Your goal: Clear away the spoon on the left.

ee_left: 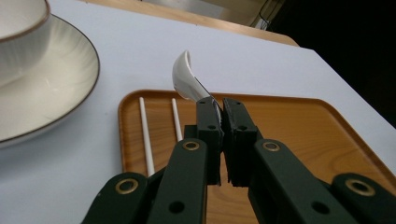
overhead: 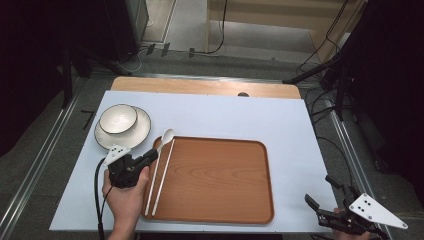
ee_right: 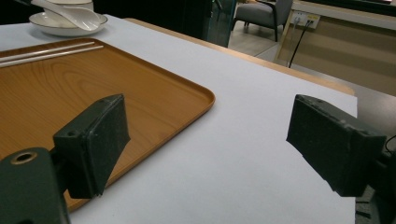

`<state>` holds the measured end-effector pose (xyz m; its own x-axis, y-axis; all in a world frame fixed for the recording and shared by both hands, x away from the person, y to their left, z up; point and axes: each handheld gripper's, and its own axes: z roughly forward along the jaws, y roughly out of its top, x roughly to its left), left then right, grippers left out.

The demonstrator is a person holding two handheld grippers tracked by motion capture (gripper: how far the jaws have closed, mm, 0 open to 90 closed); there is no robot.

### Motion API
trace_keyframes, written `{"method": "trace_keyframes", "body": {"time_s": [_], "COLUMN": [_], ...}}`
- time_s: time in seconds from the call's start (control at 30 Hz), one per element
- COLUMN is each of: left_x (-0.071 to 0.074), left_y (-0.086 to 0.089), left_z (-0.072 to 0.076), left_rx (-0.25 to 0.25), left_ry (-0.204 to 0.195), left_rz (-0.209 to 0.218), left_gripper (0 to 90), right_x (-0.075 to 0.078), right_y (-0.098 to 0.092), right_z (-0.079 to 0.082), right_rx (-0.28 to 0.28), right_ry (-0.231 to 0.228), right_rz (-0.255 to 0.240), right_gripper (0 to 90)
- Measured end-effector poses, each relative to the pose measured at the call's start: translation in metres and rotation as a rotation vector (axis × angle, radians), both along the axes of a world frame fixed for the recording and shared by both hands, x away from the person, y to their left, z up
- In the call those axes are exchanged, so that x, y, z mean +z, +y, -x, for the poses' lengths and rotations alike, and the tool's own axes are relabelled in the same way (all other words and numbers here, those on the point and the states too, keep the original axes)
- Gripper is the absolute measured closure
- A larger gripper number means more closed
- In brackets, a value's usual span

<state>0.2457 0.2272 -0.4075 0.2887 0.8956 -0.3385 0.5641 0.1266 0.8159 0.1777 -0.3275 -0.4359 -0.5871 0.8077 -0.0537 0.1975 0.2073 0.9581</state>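
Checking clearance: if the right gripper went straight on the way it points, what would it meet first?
Probably nothing close: the open right gripper points over bare white table, with the wooden tray just to its left. Depth is unclear.

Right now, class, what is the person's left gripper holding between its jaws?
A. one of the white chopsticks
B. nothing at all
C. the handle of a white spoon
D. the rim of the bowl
C: in the left gripper view the left gripper has its jaws closed on the handle of the white spoon, whose bowl sticks out above the tray.
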Motion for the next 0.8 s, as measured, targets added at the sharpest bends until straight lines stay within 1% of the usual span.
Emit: {"method": "trace_keyframes", "body": {"time_s": [0.13, 0.17, 0.27, 0.37, 0.53, 0.57, 0.8], "left_x": [-0.005, -0.007, -0.010, -0.015, -0.025, -0.027, -0.028], "left_y": [-0.009, -0.012, -0.018, -0.026, -0.036, -0.038, -0.042], "left_z": [0.000, -0.001, -0.002, -0.003, -0.005, -0.005, -0.006], "left_rx": [-0.011, -0.013, -0.022, -0.028, -0.031, -0.033, -0.032], "left_ry": [0.009, 0.011, 0.019, 0.030, 0.046, 0.051, 0.052], "left_rz": [0.003, 0.011, 0.004, 0.010, 0.002, -0.005, -0.015], "left_gripper": [86.5, 86.5, 86.5, 86.5, 86.5, 86.5, 86.3], "right_x": [0.000, 0.000, 0.000, 0.000, 0.000, 0.000, -0.001], "right_y": [0.000, 0.000, 0.000, 0.000, -0.001, -0.001, -0.002], "right_z": [0.000, 0.000, 0.000, 0.000, 0.000, 0.000, 0.000], "right_rx": [0.001, 0.002, 0.003, 0.003, 0.003, 0.003, 0.000], "right_ry": [0.001, 0.000, 0.001, -0.002, 0.002, 0.001, 0.001], "right_rz": [0.001, 0.002, 0.001, 0.002, 0.001, 0.002, -0.001], "right_gripper": [13.2, 13.2, 13.2, 13.2, 13.2, 13.2, 13.2]}}
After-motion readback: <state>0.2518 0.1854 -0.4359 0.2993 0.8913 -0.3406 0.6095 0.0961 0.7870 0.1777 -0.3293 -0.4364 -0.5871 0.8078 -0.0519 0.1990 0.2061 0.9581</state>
